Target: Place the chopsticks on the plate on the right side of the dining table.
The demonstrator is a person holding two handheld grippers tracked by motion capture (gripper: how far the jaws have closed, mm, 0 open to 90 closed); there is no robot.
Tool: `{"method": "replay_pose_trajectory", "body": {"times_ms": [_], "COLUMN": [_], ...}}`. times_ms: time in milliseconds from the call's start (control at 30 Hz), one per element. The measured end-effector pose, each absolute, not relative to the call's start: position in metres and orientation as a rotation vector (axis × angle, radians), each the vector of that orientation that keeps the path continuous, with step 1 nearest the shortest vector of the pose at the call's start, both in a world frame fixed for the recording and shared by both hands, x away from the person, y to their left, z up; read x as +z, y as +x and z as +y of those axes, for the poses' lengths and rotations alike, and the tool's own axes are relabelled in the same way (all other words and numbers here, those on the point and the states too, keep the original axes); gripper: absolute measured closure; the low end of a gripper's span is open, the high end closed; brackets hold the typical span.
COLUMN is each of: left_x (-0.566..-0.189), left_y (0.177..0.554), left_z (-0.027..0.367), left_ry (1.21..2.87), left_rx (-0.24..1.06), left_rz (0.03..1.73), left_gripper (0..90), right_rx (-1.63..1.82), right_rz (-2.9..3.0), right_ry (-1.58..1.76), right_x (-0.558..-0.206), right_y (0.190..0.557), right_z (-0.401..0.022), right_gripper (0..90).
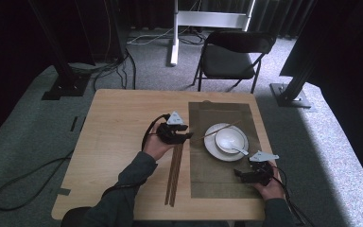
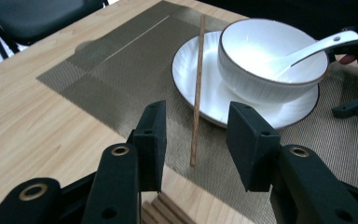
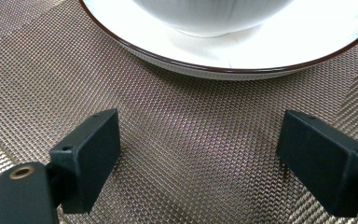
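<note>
The left gripper [image 2: 196, 140] is held half open, empty, lined up with the single chopstick [image 2: 197, 88] leaning on the plate [image 2: 186, 70], seemingly to pick it up; the right gripper [image 3: 200, 154] is held wide open, empty.

I see both of my handheld grippers in matte black: the left gripper [image 1: 185, 136] and the right gripper [image 1: 240, 174] each carry a grey three-cornered plate on top and trail a black cable. Up close, the left gripper's blocky rectangular fingers [image 2: 152, 140] sit on arms with brass-ringed pivot holes; the right gripper's fingers [image 3: 91, 156] look the same. My sleeves [image 1: 123, 194] are dark grey-green.
</note>
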State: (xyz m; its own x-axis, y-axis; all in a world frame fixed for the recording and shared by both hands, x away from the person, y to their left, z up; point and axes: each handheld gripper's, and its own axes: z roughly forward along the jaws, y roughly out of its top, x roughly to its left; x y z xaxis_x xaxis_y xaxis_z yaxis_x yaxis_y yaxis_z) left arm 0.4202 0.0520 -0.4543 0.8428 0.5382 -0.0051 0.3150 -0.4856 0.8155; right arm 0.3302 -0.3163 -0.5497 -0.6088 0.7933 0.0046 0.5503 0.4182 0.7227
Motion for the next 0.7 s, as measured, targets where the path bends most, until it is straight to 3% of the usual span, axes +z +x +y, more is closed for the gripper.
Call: {"method": "replay_pose_trajectory", "body": {"times_ms": [700], "left_x": [-0.471], "left_y": [0.401], "left_z": [0.078], "left_ry": [2.077], "left_rx": [0.311], "left_rz": [0.701], "left_gripper": [56.5], "right_rx": [1.003], "right_rz": [2.339], "right_ry": [1.155], "right_x": [-0.550], "right_y": [0.330], "right_z": [-0.316], "right_gripper": [12.7]}}
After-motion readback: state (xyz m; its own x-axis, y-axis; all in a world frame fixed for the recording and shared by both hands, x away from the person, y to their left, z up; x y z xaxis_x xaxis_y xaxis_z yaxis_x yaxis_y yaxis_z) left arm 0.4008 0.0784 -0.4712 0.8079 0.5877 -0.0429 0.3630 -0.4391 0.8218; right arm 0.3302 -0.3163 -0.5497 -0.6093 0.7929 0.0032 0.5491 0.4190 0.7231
